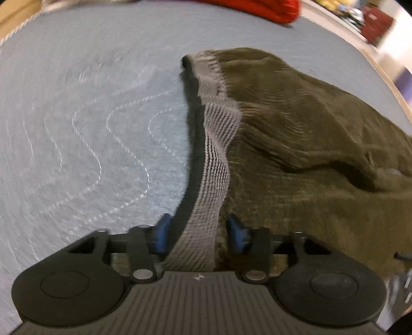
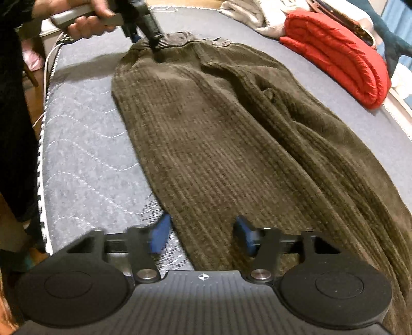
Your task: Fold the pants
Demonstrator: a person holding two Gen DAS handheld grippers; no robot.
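Olive-brown corduroy pants [image 2: 219, 128] lie stretched out along a blue-grey quilted mattress [image 2: 85, 154]. My right gripper [image 2: 203, 234] straddles the left edge of the leg end at the near side, its blue pads apart and not pressing the cloth. At the far end a hand [image 2: 85, 23] holds my left gripper [image 2: 145, 42] down on the ribbed waistband [image 2: 177, 38]. In the left wrist view the grey-lined waistband [image 1: 216, 159] runs between the blue pads of the left gripper [image 1: 199, 234], with a dark gap beside the left pad. The pants [image 1: 296, 128] spread to the right.
A folded red padded cover [image 2: 340, 59] lies at the far right of the mattress, beside white cloth [image 2: 252, 13]. The mattress edge with a white cable [image 2: 47, 69] runs down the left, where a person in dark clothing stands. Bare mattress [image 1: 77, 128] lies left of the waistband.
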